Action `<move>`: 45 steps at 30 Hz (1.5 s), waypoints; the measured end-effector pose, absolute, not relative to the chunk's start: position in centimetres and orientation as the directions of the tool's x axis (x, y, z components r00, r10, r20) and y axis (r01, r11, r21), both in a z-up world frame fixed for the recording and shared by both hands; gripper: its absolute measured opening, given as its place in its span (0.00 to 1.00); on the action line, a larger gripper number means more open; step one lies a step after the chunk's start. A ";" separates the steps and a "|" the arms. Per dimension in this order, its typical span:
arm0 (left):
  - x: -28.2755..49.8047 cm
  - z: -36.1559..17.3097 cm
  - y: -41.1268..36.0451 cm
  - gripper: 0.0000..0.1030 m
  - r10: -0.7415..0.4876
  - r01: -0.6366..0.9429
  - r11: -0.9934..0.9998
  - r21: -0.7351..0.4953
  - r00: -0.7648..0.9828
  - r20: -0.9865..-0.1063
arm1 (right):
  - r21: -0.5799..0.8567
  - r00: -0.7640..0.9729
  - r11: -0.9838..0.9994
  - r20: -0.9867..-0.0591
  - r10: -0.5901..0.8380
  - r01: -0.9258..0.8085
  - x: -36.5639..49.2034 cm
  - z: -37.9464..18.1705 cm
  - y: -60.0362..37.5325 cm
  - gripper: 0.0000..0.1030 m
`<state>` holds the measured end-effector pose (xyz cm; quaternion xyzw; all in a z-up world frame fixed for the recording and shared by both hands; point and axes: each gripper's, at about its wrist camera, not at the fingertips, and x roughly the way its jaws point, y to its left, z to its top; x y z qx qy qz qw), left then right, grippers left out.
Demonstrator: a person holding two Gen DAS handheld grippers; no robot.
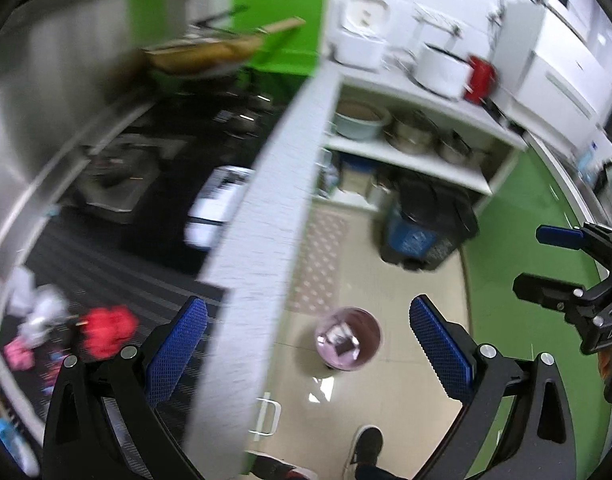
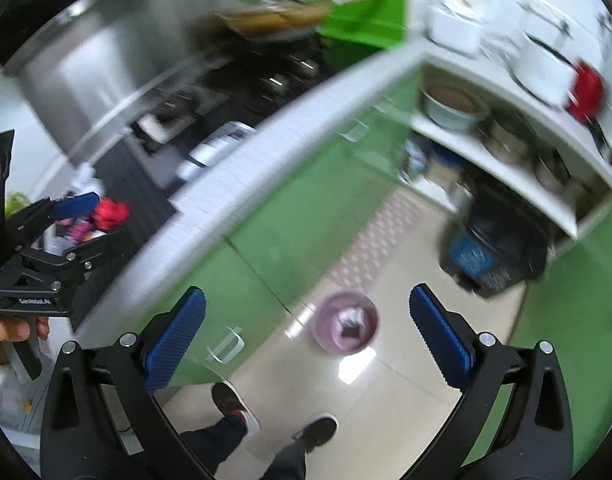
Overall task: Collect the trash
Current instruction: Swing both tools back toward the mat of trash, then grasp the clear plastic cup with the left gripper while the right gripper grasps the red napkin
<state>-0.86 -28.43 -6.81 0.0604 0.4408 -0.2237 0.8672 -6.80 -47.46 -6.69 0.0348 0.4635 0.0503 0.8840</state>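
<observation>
1. Hovering over the floor, the left gripper [image 1: 307, 354] has its jaws spread wide and holds nothing; it frames the pink bin [image 1: 347, 338] below, probably the drop point.
2. Beside it, the right gripper [image 2: 306, 344] is likewise spread and empty above the same bin.
3. Trash [image 1: 106, 330], red and pink wrappers, lies on the dark counter mat [image 1: 118, 264] at near left, probably the next target.
</observation>
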 end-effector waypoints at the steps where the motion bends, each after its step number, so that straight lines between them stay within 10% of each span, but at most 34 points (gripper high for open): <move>1: -0.9 -6.3 -27.2 0.94 -0.323 0.423 0.902 -0.087 0.526 -0.787 | 0.113 0.572 0.990 -0.808 0.140 -0.083 -6.3 -6.0 -46.3 0.97; 21: -2.0 -4.0 -6.6 0.94 -0.130 0.183 0.983 -0.024 0.595 -0.793 | 0.099 0.554 0.923 -0.774 0.306 -0.372 0.2 -3.5 -25.5 0.97; 45: -1.2 -13.6 -4.9 0.89 -0.073 -0.049 0.993 -0.105 0.436 -0.897 | 0.071 0.333 0.766 -0.872 0.358 -0.639 8.5 -9.1 -18.0 0.97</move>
